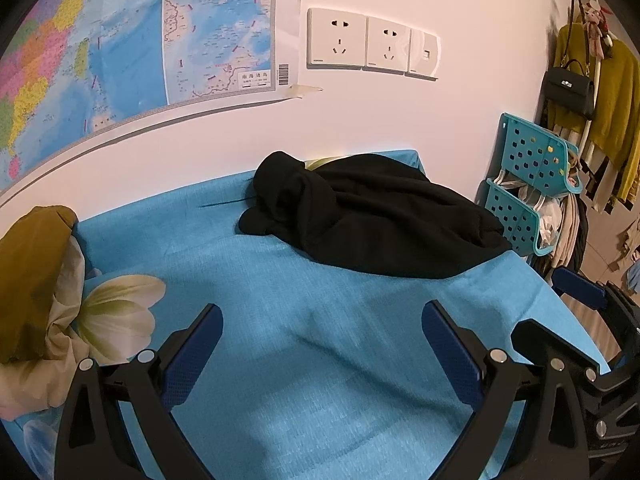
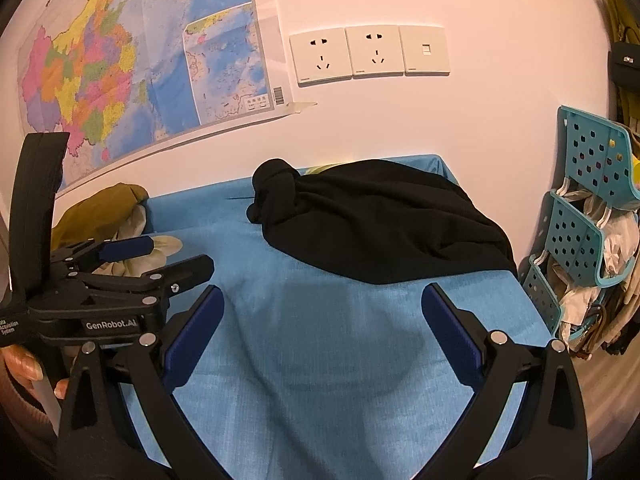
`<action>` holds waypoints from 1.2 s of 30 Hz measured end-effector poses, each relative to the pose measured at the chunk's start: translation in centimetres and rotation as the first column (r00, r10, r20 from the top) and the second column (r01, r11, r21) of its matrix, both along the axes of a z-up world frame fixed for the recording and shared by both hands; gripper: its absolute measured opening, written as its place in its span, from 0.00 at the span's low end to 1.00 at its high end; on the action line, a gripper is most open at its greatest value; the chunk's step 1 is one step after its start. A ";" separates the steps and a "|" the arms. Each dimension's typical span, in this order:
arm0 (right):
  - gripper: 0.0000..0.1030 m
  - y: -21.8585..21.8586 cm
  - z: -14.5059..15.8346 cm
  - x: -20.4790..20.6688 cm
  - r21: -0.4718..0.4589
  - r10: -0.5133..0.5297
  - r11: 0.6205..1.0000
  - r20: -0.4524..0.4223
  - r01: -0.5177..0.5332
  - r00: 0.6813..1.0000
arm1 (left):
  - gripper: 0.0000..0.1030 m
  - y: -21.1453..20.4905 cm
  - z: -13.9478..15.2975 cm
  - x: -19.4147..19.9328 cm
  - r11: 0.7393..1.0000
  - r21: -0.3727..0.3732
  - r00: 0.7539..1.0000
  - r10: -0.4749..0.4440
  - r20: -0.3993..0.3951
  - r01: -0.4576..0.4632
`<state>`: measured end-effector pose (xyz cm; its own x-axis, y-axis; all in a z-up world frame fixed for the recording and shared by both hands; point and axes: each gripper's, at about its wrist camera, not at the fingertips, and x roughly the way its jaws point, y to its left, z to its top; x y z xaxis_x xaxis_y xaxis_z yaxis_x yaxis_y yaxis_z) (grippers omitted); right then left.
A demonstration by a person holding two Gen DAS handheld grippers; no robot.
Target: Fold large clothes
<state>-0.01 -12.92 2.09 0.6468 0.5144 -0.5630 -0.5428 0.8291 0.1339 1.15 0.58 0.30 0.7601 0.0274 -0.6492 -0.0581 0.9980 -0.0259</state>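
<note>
Blue-padded fingers frame both views from below: my left gripper [image 1: 322, 344] and my right gripper [image 2: 322, 332] are each spread wide, holding nothing, hovering over bare blue tablecloth [image 1: 280, 360]. In the right wrist view my left gripper shows at nine o'clock, fingers pointing toward three, with the hand [image 2: 24, 364] beneath it at eight.

The black garment [image 1: 372, 216] lies in a crumpled heap at the far end of the table, at twelve to one o'clock from either gripper, close to the wall under the sockets [image 1: 372, 42]. Its bunched, knotted-looking end sits at eleven o'clock on the heap; the broad, smoother part runs toward the table's right edge at two o'clock. A sliver of something yellowish peeks out behind it; I cannot tell what. An olive and cream bundle [image 1: 36, 280] rests at nine o'clock, well apart from it.

Nothing is folded yet, I judge; the step in hand is reaching in and spreading the garment flat. To do it well, I would send each gripper to a separate outer edge, right toward two o'clock, left toward the bunched end, pinch a single layer rather than the whole wad, then draw it toward six o'clock onto the bare cloth. Grabbing the tablecloth along with it is the risk, so I would close low but just above the blue fabric.
</note>
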 end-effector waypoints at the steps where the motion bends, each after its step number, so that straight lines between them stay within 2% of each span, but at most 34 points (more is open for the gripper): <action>1: 0.95 0.0 0.0 0.0 -0.003 -0.001 1.000 0.002 0.001 1.000 | 0.93 0.0 0.0 0.0 1.000 0.001 1.000 0.001 0.001 -0.001; 5: 0.95 0.2 0.2 0.2 -0.015 0.014 1.000 0.013 -0.014 1.000 | 0.93 0.0 -0.3 0.2 1.000 -0.014 1.000 0.006 -0.015 -0.006; 13: 0.95 1.8 0.3 2.2 -0.076 0.069 0.995 0.032 -0.067 0.997 | 0.93 0.6 -0.8 1.9 1.000 0.003 0.999 0.024 -0.040 -0.023; 16: 0.95 3.3 -0.3 4.2 -0.141 0.099 0.986 0.025 -0.095 0.995 | 0.93 1.8 -1.1 3.0 0.999 0.010 0.997 0.053 -0.051 -0.052; 19: 0.91 5.5 -1.3 6.9 -0.213 0.130 0.969 0.000 -0.127 0.991 | 0.93 3.4 -1.5 4.2 0.995 0.027 0.994 0.097 -0.058 -0.095; 22: 0.81 7.7 -2.5 9.3 -0.273 0.156 0.949 -0.018 -0.155 0.988 | 0.93 5.0 -1.9 5.3 0.990 0.032 0.988 0.136 -0.071 -0.134; 25: 0.80 10.2 -4.2 11.3 -0.323 0.208 0.922 -0.054 -0.215 0.977 | 0.93 6.4 -2.4 6.0 0.985 0.041 0.982 0.170 -0.079 -0.168; 27: 0.71 11.7 -5.3 12.1 -0.378 0.245 0.890 -0.070 -0.253 0.967 | 0.93 7.1 -2.6 6.3 0.983 0.037 0.979 0.184 -0.085 -0.181; 28: 0.59 12.2 -5.8 12.5 -0.412 0.243 0.876 -0.076 -0.252 0.967 | 0.93 7.3 -2.7 6.4 0.982 0.038 0.979 0.186 -0.087 -0.184; 29: 0.39 12.5 -6.3 13.0 -0.423 0.250 0.865 -0.105 -0.271 0.963 | 0.93 7.5 -2.8 6.5 0.981 0.039 0.978 0.190 -0.088 -0.188; 30: 0.27 12.5 -6.5 13.3 -0.419 0.254 0.863 -0.123 -0.282 0.959 | 0.93 7.7 -2.9 6.5 0.981 0.039 0.977 0.193 -0.090 -0.190; 31: 0.09 12.2 -6.4 13.5 -0.419 0.256 0.863 -0.119 -0.282 0.959 | 0.93 7.8 -3.0 6.6 0.981 0.038 0.977 0.193 -0.094 -0.191; 32: 0.02 11.8 -6.0 13.5 -0.420 0.256 0.865 -0.103 -0.276 0.961 | 0.93 8.0 -3.1 6.6 0.981 0.038 0.976 0.195 -0.096 -0.192; 34: 0.02 9.6 -4.0 13.7 -0.303 0.263 0.909 -0.117 -0.287 0.958 | 0.93 8.2 -3.3 6.6 0.980 0.036 0.975 0.197 -0.099 -0.195; 36: 0.02 7.4 -1.3 13.2 -0.246 0.251 0.934 -0.061 -0.258 0.966 | 0.93 8.5 -3.4 6.7 0.979 0.037 0.974 0.201 -0.100 -0.199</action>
